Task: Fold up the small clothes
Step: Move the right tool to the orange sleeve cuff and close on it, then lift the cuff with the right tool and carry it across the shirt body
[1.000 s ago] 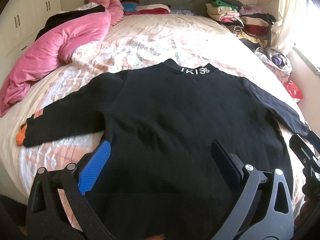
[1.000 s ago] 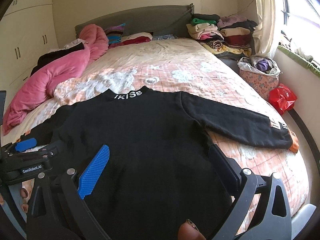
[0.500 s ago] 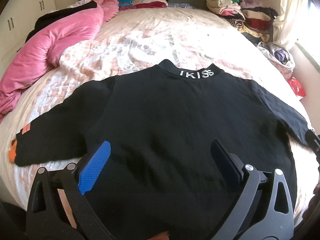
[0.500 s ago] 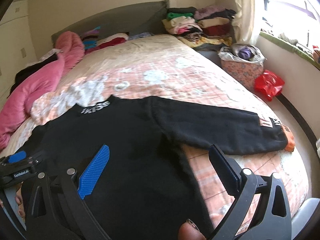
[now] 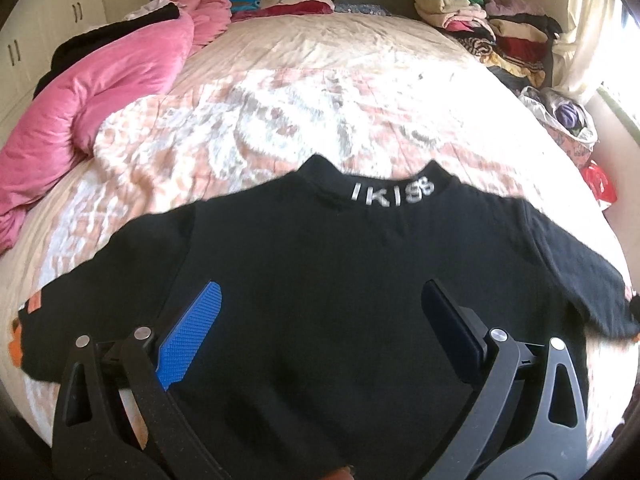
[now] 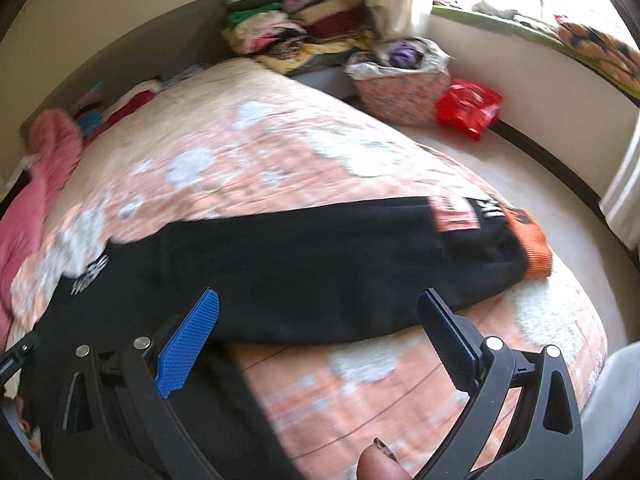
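Observation:
A small black sweater (image 5: 320,280) lies flat on the bed, back up, with white "IKISS" letters on the collar (image 5: 390,194) and both sleeves spread out. My left gripper (image 5: 320,312) is open and empty, held over the sweater's body. My right gripper (image 6: 320,320) is open and empty, held over the sweater's right sleeve (image 6: 340,264), which ends in an orange cuff (image 6: 532,244) near the bed's right edge. The left sleeve's orange cuff (image 5: 16,344) lies at the bed's left edge.
A pink duvet (image 5: 100,92) is heaped at the bed's far left. Folded clothes (image 5: 492,36) are stacked at the far right by the headboard. Beside the bed stand a patterned basket (image 6: 400,92) and a red bag (image 6: 468,108) on the floor.
My right gripper has swung right, from the sweater's body toward its right sleeve. My left gripper has moved forward and a little higher over the sweater. Both stay open.

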The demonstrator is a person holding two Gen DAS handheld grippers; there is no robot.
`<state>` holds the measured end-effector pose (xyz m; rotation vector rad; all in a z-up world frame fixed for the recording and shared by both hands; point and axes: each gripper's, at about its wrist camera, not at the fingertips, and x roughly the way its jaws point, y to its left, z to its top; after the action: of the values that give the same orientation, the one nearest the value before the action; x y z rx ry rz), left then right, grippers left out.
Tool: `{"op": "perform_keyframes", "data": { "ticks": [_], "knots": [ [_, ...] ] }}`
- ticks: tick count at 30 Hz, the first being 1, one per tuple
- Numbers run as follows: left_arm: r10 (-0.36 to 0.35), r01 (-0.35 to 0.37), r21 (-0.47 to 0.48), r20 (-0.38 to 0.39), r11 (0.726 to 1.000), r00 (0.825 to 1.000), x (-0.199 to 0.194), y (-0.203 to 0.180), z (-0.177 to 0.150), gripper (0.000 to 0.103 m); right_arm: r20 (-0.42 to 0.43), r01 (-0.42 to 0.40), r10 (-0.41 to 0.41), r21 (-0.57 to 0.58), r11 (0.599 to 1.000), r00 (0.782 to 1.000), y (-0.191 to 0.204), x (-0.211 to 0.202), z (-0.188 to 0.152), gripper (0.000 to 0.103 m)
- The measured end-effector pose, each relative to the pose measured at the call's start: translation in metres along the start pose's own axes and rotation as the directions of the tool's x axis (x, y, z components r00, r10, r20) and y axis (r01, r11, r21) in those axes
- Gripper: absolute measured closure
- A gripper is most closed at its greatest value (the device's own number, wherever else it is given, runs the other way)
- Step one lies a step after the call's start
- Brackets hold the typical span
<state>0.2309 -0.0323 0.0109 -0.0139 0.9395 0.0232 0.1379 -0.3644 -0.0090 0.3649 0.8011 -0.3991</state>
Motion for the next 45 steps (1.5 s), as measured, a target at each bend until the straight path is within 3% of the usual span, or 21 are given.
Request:
{"op": "perform_keyframes", "data": {
  "ticks": [6, 10, 16, 19, 21, 23, 25, 30, 35, 38, 40, 43, 45],
  "knots": [
    [-0.019, 0.018, -0.054, -0.006, 0.998, 1.0, 0.019, -0.002, 0.017, 0.009, -0.04, 0.057, -0.051, 0.157, 0.986, 0.998, -0.05, 0.018, 0.014, 0.004],
    [0.003, -0.004, -0.067, -0.019, 0.998, 1.0, 0.031, -0.001, 0.018, 0.009, -0.079, 0.118, -0.1, 0.281, 0.952, 0.992, -0.088, 0.03, 0.014, 0.004],
    [0.021, -0.019, -0.049, 0.035, 0.999, 0.999, 0.033, 0.008, 0.009, 0.009, -0.129, 0.14, -0.095, 0.407, 0.902, 0.987, -0.135, 0.054, 0.01, 0.004],
    [0.033, -0.031, -0.048, 0.036, 0.998, 0.999, 0.033, 0.02, 0.009, 0.009, -0.103, 0.109, -0.071, 0.432, 0.895, 0.992, -0.149, 0.061, 0.01, 0.007],
    [0.036, -0.034, -0.062, 0.034, 0.997, 0.999, 0.034, 0.028, 0.009, 0.009, -0.082, 0.101, -0.071, 0.443, 0.891, 0.994, -0.154, 0.063, 0.012, 0.025],
    [0.024, -0.021, -0.082, 0.034, 0.996, 0.999, 0.035, 0.036, 0.01, 0.009, -0.063, 0.087, -0.066, 0.451, 0.888, 0.996, -0.157, 0.063, 0.015, 0.064],
    [-0.007, 0.013, -0.096, 0.056, 0.995, 0.998, 0.032, 0.042, 0.01, 0.009, -0.04, 0.056, -0.042, 0.449, 0.892, 0.998, -0.16, 0.064, 0.018, 0.086],
    [-0.073, 0.083, -0.119, 0.087, 0.989, 0.994, 0.021, 0.051, 0.011, 0.009, 0.072, -0.061, 0.033, 0.416, 0.907, 0.997, -0.148, 0.044, 0.027, 0.088],
    [-0.187, 0.203, -0.138, 0.12, 0.969, 0.975, 0.01, 0.055, 0.01, 0.009, 0.172, -0.186, 0.137, 0.316, 0.93, 0.975, -0.115, 0.009, 0.043, 0.089],
    [-0.216, 0.229, -0.128, 0.102, 0.965, 0.971, 0.008, 0.054, 0.009, 0.009, 0.204, -0.243, 0.195, 0.244, 0.939, 0.959, -0.088, -0.009, 0.053, 0.089],
    [-0.272, 0.283, -0.144, 0.094, 0.948, 0.958, 0.007, 0.056, 0.009, 0.009, 0.214, -0.279, 0.236, 0.197, 0.94, 0.948, -0.07, -0.019, 0.058, 0.089],
    [-0.405, 0.414, -0.19, 0.084, 0.89, 0.91, 0.008, 0.062, 0.006, 0.009, 0.219, -0.332, 0.3, 0.128, 0.935, 0.929, -0.041, -0.033, 0.064, 0.089],
    [-0.416, 0.425, -0.192, 0.088, 0.885, 0.905, 0.007, 0.062, 0.005, 0.009, 0.216, -0.354, 0.329, 0.088, 0.931, 0.919, -0.025, -0.04, 0.066, 0.089]
  ]
}}
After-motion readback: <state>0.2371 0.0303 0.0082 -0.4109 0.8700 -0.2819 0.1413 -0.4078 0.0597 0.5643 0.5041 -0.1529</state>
